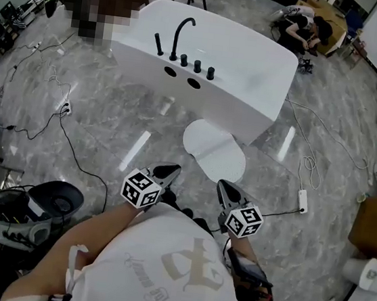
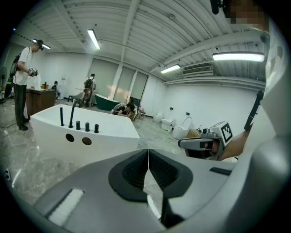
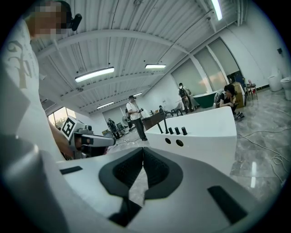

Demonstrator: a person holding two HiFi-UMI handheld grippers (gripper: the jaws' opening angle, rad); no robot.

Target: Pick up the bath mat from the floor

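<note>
Both tools are pressed fully together with nothing between them: left tool [image 1: 167, 172], right tool [image 1: 225, 188], both close to my body. The white oval bath mat [image 1: 214, 149] lies flat on the grey marble floor [image 1: 109, 130], just in front of the white bathtub [image 1: 252, 72]. Risk: thin mat on a glossy floor, so the tips may skid it toward the tub instead of catching an edge. Jaws need opening first.
</note>
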